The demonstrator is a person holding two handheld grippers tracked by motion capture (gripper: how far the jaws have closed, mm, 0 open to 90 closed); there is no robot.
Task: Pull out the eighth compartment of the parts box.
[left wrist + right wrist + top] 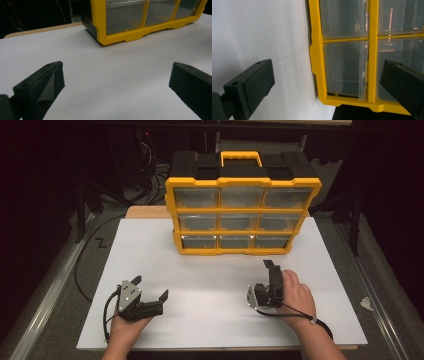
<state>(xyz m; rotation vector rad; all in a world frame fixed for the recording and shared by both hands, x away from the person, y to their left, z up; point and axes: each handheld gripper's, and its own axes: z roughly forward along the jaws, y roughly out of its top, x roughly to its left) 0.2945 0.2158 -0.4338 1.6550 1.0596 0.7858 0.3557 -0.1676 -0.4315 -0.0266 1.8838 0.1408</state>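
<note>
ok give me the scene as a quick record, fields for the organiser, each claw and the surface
organiser: yellow and black drawer organiser standing upright at the far side of the white board, three rows of three clear drawers, all pushed in, yellow handle on top
left claw: left claw open, holding nothing, low over the board, well short of the organiser
right claw: right claw open, holding nothing, turned on its side and aimed at the organiser's drawers, not touching it
surface: white board on a wooden table
contact: neither claw touches the organiser

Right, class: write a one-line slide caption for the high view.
Two open hand-held grippers, left and right, face a yellow drawer organizer on a white table.
</note>
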